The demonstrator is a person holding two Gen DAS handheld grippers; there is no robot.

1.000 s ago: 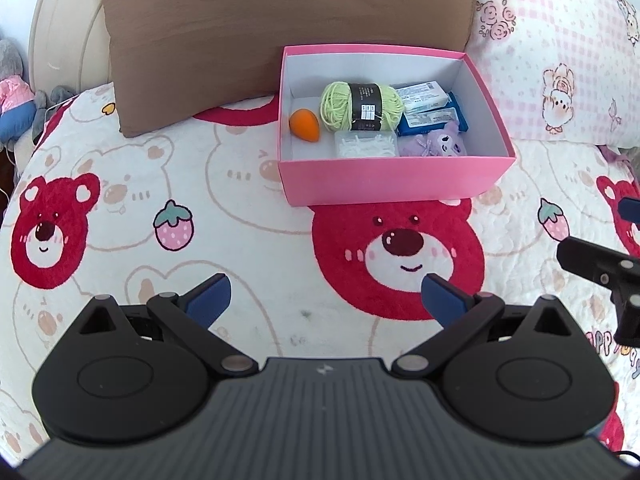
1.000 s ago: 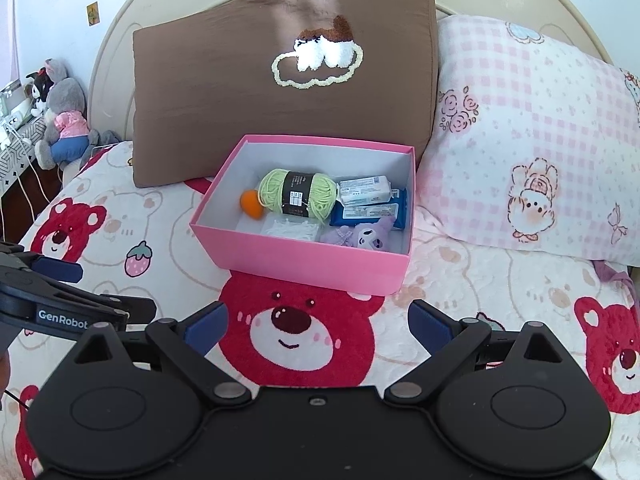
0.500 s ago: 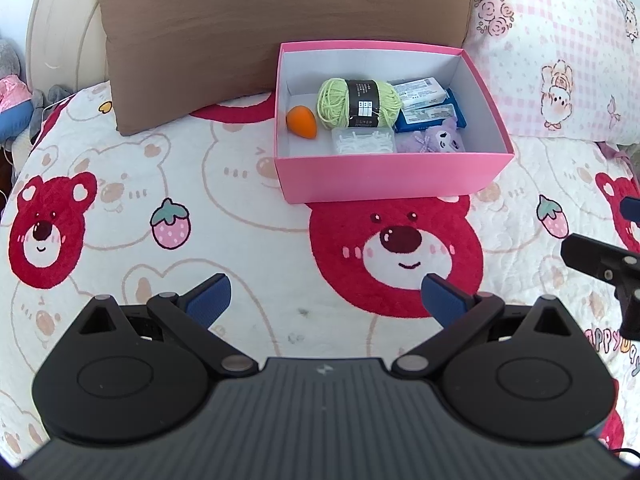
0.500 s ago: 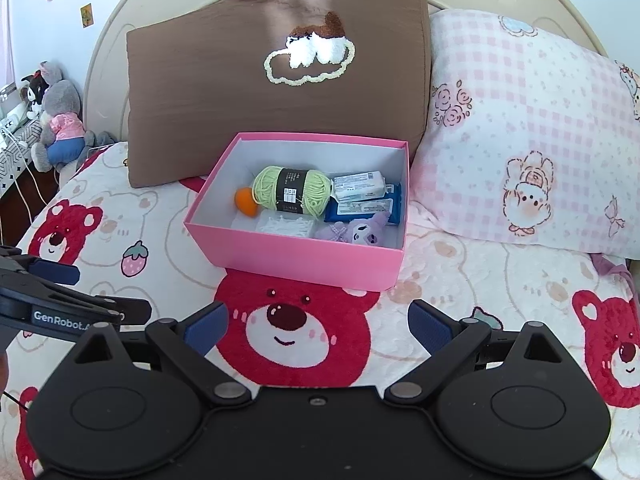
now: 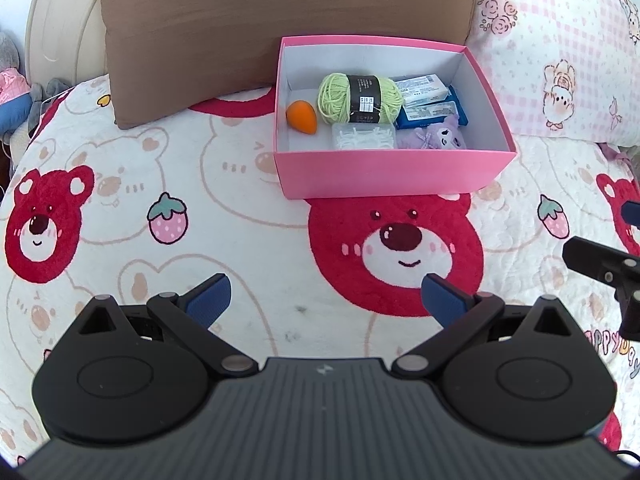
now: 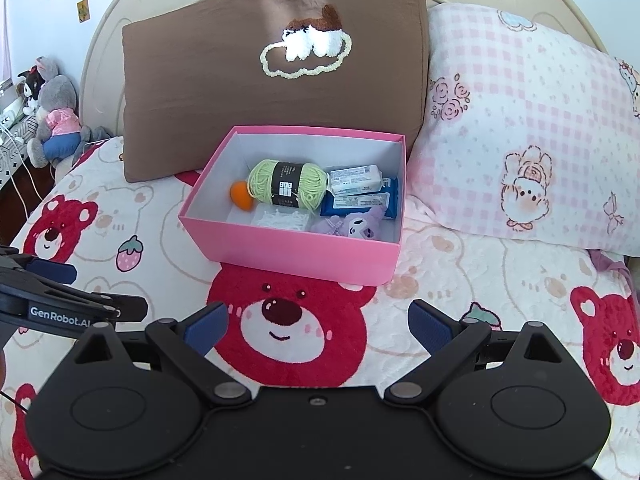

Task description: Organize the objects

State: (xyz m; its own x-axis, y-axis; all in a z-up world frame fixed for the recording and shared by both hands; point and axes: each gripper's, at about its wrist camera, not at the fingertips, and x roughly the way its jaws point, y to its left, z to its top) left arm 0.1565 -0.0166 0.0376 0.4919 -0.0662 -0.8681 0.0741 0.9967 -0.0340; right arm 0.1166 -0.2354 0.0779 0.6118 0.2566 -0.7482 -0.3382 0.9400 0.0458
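In the left wrist view, the left gripper [image 5: 325, 300] is held low over the bedspread [image 5: 248, 240] with its fingers spread wide and nothing between them. The pink box [image 5: 392, 174] is set against the brown pillow [image 5: 240, 40], likely so it stays put. Inside, one green yarn ball [image 5: 360, 98], one orange egg [image 5: 302, 117], one clear case [image 5: 363, 136] and one purple toy [image 5: 440, 136] are counted.

In the right wrist view, the right gripper [image 6: 318, 328] is also spread and empty. Two packets [image 6: 362, 190] are stacked in the box.
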